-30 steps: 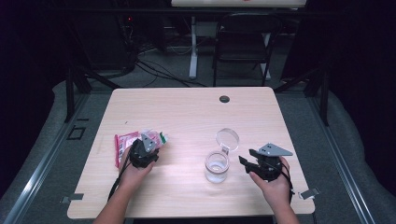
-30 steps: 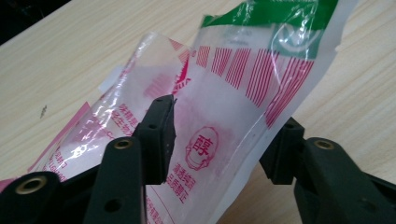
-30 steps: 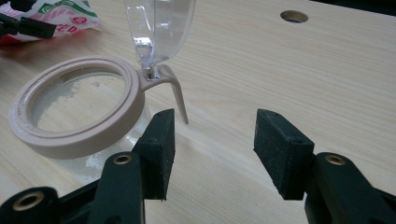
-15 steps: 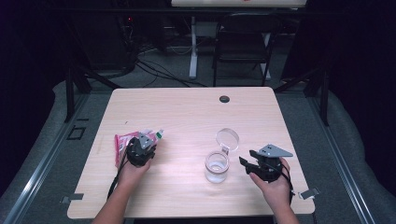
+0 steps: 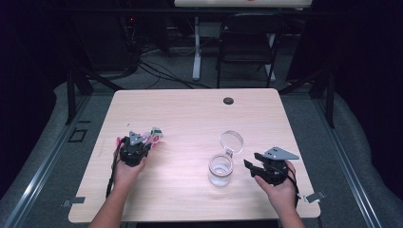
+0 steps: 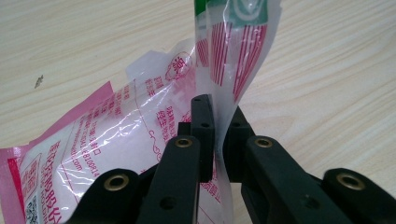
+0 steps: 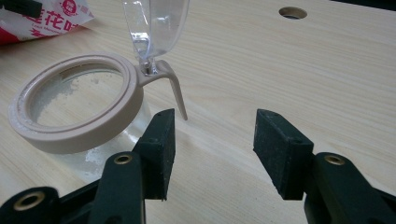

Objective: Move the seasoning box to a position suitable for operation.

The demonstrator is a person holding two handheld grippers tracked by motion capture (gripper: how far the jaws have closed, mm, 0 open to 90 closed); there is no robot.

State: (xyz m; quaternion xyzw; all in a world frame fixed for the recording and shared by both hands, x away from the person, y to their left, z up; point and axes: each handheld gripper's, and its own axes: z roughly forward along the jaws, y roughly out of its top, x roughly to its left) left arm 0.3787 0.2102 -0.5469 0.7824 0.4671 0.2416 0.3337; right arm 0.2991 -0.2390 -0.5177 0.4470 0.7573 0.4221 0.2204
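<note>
— Toward the lower left of the high view, what is on the desk [image 5: 190, 114]?

— The left hand-held gripper [image 5: 134, 151], with a pink-and-white plastic packet [image 5: 154, 135] poking out past it toward the upper right. At lower right sits the right hand-held gripper [image 5: 266, 168], and just to its left stands a clear glass jar [image 5: 220, 169] with its round lid [image 5: 231, 141] flipped open behind it. A dark round hole [image 5: 228, 100] marks the desk near the top edge.

— And the left gripper view?

— The jaws of the left hand-held gripper [image 6: 215, 140] are pinched together on the packet [image 6: 140, 121]; the film stands up between them, with its green-topped end [image 6: 243, 28] rising to the top of the frame and the rest lying toward the lower left on the wood.

— The right gripper view?

— The right hand-held gripper [image 7: 212, 140] has its jaws spread wide with nothing between them. The jar [image 7: 74, 107], with a beige rim, fills the left of the frame just beside the left jaw; whether they touch I cannot tell. Its clear lid [image 7: 156, 23] stands upright at the top, and a corner of the packet [image 7: 46, 16] shows at upper left.
</note>
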